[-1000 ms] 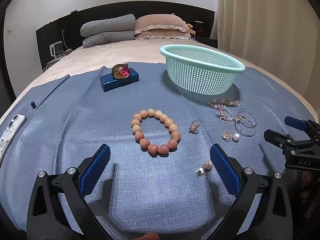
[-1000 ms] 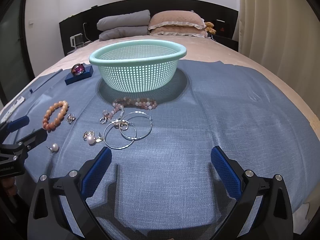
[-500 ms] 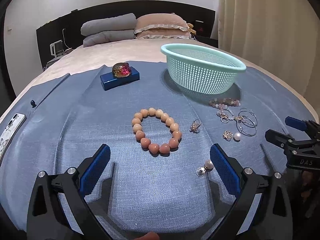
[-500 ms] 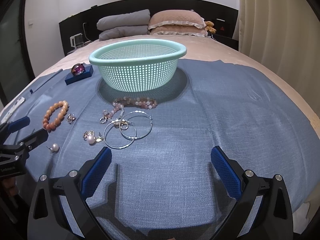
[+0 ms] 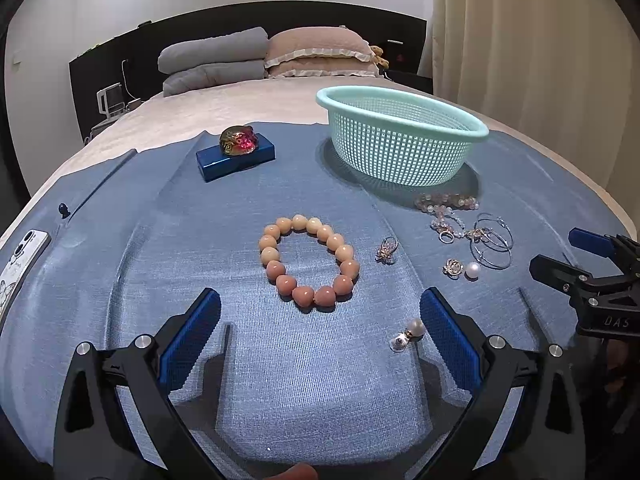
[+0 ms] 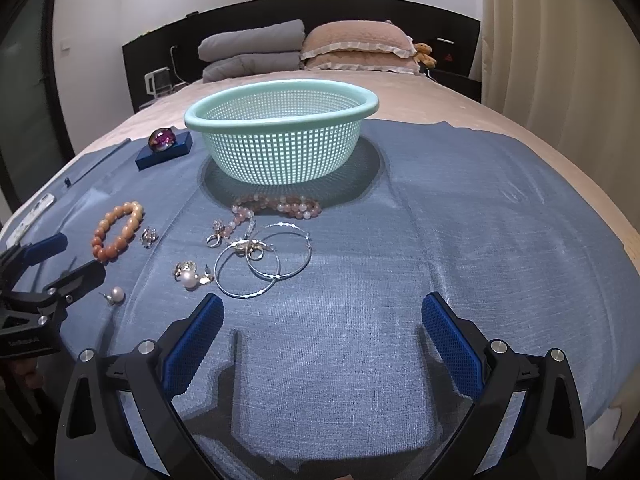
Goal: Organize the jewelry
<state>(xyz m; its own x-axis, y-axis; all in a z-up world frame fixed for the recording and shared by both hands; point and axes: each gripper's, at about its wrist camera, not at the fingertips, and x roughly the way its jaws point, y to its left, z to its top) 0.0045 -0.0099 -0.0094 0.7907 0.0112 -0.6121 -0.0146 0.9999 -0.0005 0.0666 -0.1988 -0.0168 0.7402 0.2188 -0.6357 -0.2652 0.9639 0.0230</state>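
Jewelry lies on a blue cloth (image 5: 120, 264) on a bed. An orange bead bracelet (image 5: 309, 261) lies just ahead of my open, empty left gripper (image 5: 320, 320). A pearl earring (image 5: 409, 332) sits by its right finger. Further right lie a small ring (image 5: 386, 249), hoop earrings (image 6: 264, 264), a pearl with gold pieces (image 6: 189, 276) and a pink bead strand (image 6: 280, 208). A mint basket (image 6: 280, 140) stands behind them. My right gripper (image 6: 322, 320) is open and empty, hoops to its front left.
A blue box (image 5: 236, 156) with a red-gold stone on top sits at the back left. A phone (image 5: 18, 264) lies at the cloth's left edge. Pillows (image 6: 356, 46) and a headboard are behind. A curtain (image 6: 560, 60) hangs at the right.
Both grippers have edged slightly forward over the cloth; the jewelry has not moved and both stay open.
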